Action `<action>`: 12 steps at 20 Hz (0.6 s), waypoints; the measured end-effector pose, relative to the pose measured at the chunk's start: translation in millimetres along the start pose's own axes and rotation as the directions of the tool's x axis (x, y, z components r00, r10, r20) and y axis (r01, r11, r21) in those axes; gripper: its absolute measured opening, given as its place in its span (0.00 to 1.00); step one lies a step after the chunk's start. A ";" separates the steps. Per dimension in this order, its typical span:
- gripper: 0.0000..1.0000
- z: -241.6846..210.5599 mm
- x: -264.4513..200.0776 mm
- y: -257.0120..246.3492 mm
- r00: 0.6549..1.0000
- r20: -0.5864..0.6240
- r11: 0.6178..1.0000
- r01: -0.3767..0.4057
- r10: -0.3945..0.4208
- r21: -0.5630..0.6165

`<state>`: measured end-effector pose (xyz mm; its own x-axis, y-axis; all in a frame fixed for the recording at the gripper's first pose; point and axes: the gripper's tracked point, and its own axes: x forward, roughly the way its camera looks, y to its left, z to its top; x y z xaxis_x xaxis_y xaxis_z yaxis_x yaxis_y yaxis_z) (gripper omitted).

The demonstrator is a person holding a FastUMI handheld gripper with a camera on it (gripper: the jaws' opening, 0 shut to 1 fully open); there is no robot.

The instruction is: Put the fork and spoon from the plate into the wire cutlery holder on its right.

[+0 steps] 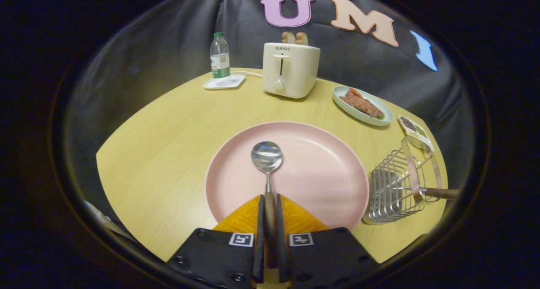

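two fingers [258, 221] of your gripper [270, 204] are pressed in on the wooden handle of the spoon [267, 162], one on each side, so you have it clamped. the handle runs back between the fingers toward you, and the metal bowl of the spoon points straight ahead, over the middle of the pink plate [320, 171]. you cannot tell from this view whether the spoon's bowl is touching the plate or just above it.

the plate sits on the pale wooden table [168, 145], just ahead of your fingers. to its right, just beside the rim, stands the wire cutlery holder [392, 192]. a wooden handle [441, 193] sticks out of the holder toward the right, with a metal stem running down inside the wires; its working end is hidden among the wires, so you cannot tell for sure which utensil it is.

beyond the plate, at the far side of the table, stands a cream toaster [290, 69] with two slices of bread [295, 38] showing at its top. left of the toaster a plastic bottle [220, 55] stands on a small white tray [224, 82]. right of the toaster lies an oval dish of food [362, 105], and further right, near the holder, a small packet [415, 130].
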<state>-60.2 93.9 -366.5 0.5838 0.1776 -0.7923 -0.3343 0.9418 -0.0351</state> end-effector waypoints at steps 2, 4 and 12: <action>0.16 0.5 -2.6 1.1 1.000 -0.007 1.000 -0.005 0.005 0.008; 0.08 -0.5 -3.2 -1.8 1.000 -0.017 1.000 0.012 -0.011 0.020; 0.05 13.5 -19.2 -13.5 0.999 -0.035 1.000 0.004 -0.004 -0.001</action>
<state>-56.8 81.6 -342.5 0.5593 0.1636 -0.8127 -0.3327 0.9422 -0.0393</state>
